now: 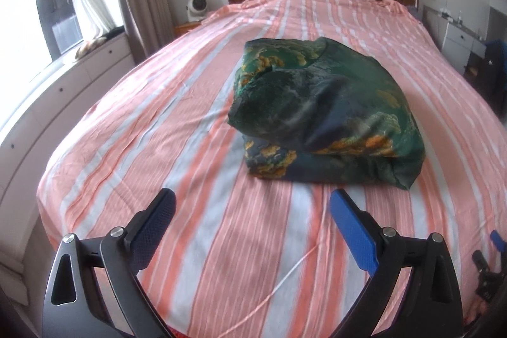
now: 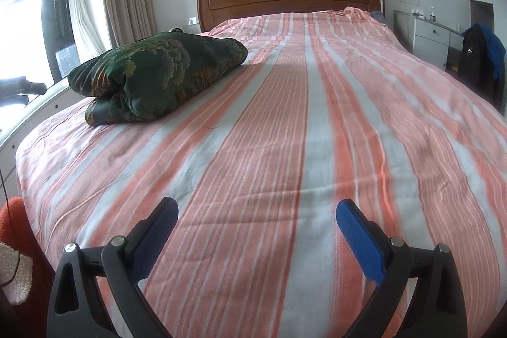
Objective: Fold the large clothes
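Folded green garment [image 1: 323, 113] lies ahead of left tool [image 1: 252, 205] (spread)

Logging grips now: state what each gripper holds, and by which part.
Nothing. Left gripper and right gripper are open over the bed sheet; the folded green cloth lies untouched.

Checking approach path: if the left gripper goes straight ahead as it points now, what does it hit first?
Probably the folded green floral garment, lying on the striped bedsheet ahead and slightly right of the open left gripper. If angled down, it might meet the sheet first; depth is unclear.
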The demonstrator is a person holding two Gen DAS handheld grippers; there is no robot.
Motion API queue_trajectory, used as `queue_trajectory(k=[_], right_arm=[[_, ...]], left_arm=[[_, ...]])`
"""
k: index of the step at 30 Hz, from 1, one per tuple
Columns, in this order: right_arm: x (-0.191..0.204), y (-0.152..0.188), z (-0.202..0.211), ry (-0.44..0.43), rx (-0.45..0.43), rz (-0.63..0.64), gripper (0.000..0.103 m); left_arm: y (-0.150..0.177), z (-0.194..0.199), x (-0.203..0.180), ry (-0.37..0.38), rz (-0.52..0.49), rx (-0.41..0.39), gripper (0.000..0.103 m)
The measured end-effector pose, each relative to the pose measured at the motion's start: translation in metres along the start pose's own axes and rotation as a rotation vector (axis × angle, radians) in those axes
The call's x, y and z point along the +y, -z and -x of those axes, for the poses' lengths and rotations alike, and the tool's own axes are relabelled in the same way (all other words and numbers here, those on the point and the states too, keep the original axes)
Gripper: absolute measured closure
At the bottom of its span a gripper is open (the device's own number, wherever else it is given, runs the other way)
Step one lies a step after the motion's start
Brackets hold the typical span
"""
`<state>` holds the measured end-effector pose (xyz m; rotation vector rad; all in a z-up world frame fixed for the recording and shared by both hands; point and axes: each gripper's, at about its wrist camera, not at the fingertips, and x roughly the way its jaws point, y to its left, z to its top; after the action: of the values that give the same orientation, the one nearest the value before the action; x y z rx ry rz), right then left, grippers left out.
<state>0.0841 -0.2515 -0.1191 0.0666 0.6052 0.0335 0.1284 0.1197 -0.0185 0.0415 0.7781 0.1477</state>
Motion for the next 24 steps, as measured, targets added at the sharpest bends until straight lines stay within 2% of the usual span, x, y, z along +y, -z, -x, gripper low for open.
queue_trajectory(k=[7, 12, 18, 24], right_arm=[[-0.002, 0.004, -0.007, 0.005, 0.027, -0.011, 0.004], [0.0, 0.012, -0.018, 0.018, 0.057, 0.011, 0.002], [0.002, 0.019, -0.022, 0.031, 0.046, 0.033, 0.0], [0.003, 0.019, -0.025, 0.037, 0.043, 0.035, 0.0]], left_arm=[[0.011, -0.012, -0.002, 0.004, 0.028, 0.033, 0.004], [0.047, -0.055, -0.018, 0.077, 0.033, 0.144, 0.004], [0.078, -0.089, -0.044, 0.074, -0.017, 0.205, 0.004], [0.089, -0.093, -0.049, 0.051, -0.006, 0.194, 0.0]])
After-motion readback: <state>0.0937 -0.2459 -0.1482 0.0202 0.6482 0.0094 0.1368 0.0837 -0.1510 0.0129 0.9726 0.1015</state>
